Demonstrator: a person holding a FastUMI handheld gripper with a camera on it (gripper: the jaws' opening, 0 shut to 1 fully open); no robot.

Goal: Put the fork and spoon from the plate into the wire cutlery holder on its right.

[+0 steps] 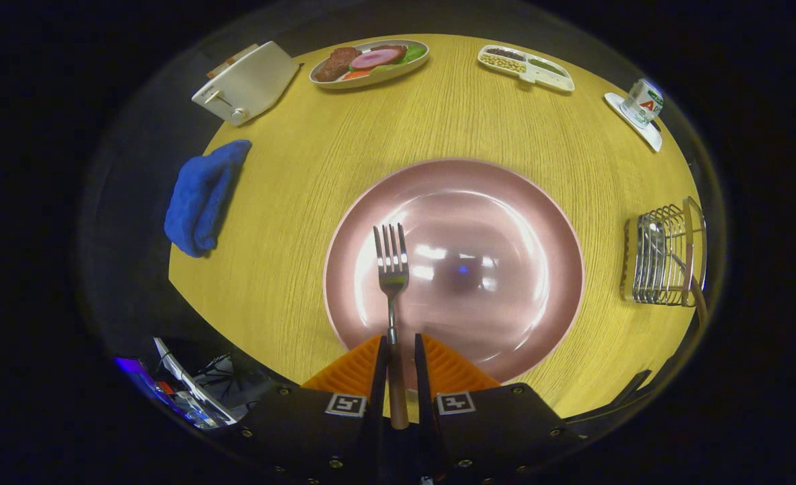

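A steel fork [391,276] with a wooden handle lies with its tines over the pink plate [505,202] and its handle between my fingers. My gripper [398,353] is shut on the fork's handle, both fingers pressing its sides at the plate's near rim. The wire cutlery holder [664,259] stands to the right of the plate on a wooden base. A spoon [655,239] shows inside the holder, bowl up.
On the round yellow table [290,222]: a blue cloth [202,195] to the left, a white toaster [246,84] far left, a plate of food [371,62] at the back, a divided white dish [526,67], and a mug on a white coaster [642,102] far right.
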